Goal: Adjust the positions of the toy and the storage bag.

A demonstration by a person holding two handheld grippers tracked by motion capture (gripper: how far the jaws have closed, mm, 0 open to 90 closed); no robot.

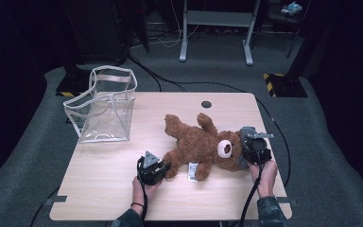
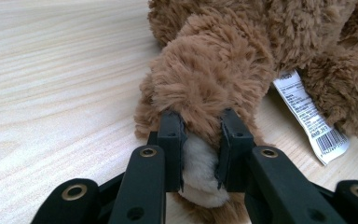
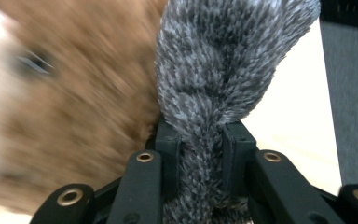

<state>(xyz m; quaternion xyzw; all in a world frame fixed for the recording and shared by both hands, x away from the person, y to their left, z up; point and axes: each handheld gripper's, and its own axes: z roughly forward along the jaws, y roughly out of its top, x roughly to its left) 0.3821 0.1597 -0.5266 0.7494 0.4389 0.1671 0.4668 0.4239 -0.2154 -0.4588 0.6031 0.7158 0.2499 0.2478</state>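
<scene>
A dim room with grey carpet surrounds a light wooden table. On it a brown teddy bear lies on its back near the middle, head toward the person's right. Toward the far left corner stands a clear plastic bag, upright, mouth open, empty as far as can be seen, well apart from the bear.

Left gripper: jaws pinch 1 paw of the bear, the pale sole squeezed between the pads. A white label lies on the table beside that limb.

Right gripper: jaws clamp a grey furry piece at the bear's head, probably an ear or cap.

Judged progress: both grips are secured; the bear rests on the table, not yet lifted. If the bag is the goal, lifting, carrying and lowering inside all remain.
</scene>
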